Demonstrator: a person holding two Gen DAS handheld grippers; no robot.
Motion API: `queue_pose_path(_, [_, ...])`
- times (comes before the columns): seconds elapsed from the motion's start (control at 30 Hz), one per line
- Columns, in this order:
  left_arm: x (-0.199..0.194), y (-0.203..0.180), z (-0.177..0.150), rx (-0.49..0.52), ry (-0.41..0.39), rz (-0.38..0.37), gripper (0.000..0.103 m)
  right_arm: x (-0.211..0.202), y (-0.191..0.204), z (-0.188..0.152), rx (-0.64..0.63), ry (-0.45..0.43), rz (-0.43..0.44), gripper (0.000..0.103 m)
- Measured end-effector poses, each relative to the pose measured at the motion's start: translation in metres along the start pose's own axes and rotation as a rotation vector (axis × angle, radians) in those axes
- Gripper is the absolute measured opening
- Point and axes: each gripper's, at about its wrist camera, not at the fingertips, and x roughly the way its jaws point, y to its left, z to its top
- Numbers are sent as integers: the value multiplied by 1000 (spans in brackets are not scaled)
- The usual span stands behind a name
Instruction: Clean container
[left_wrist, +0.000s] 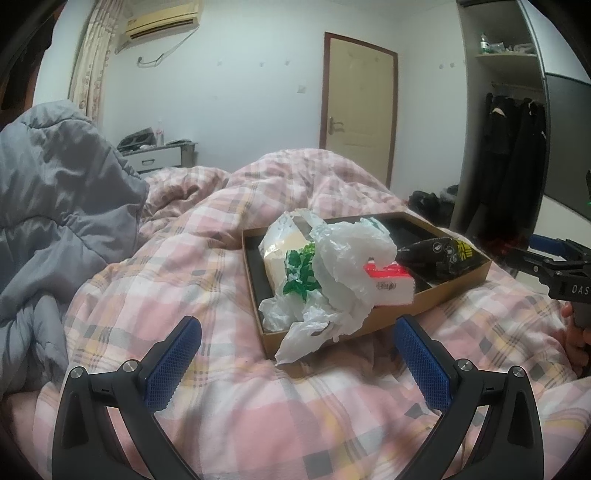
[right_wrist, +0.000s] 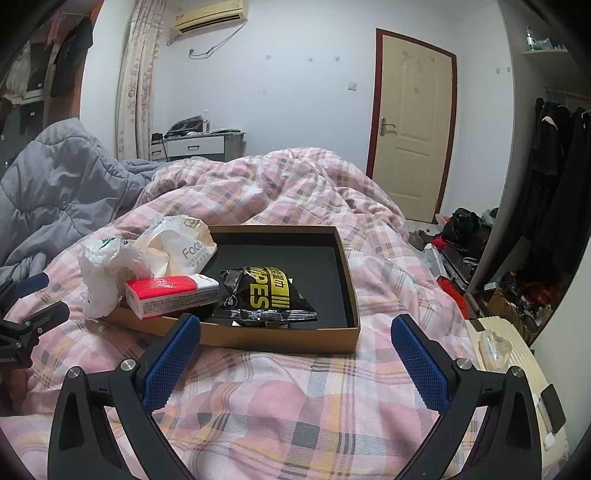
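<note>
Both grippers (left_wrist: 297, 343) (right_wrist: 295, 341) gape wide; only right view shows wipes pack (right_wrist: 264, 295) fully.

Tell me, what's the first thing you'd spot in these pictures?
A brown cardboard box sits on the pink checked quilt, stuffed with litter: a black wipes packet in the middle, a red tissue pack over its left edge, and crumpled white plastic bags spilling out beside it.

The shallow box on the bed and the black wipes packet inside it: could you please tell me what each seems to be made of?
The shallow box looks like brown kraft cardboard, matte, with thin, straight-cut walls; its black lining appears dull, possibly foam or felt. The black wipes packet seems to be glossy plastic film: it crinkles and catches highlights, with yellow printed lettering.
</note>
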Motion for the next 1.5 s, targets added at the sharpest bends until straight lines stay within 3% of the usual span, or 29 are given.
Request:
queue_pose_path(0.23, [-5, 2, 2, 5, -39, 15, 103, 0, 1, 0, 0, -1, -3, 102])
queue_pose_path(1.5, [-7, 1, 1, 4, -37, 14, 103, 0, 2, -1, -1, -9, -7, 102])
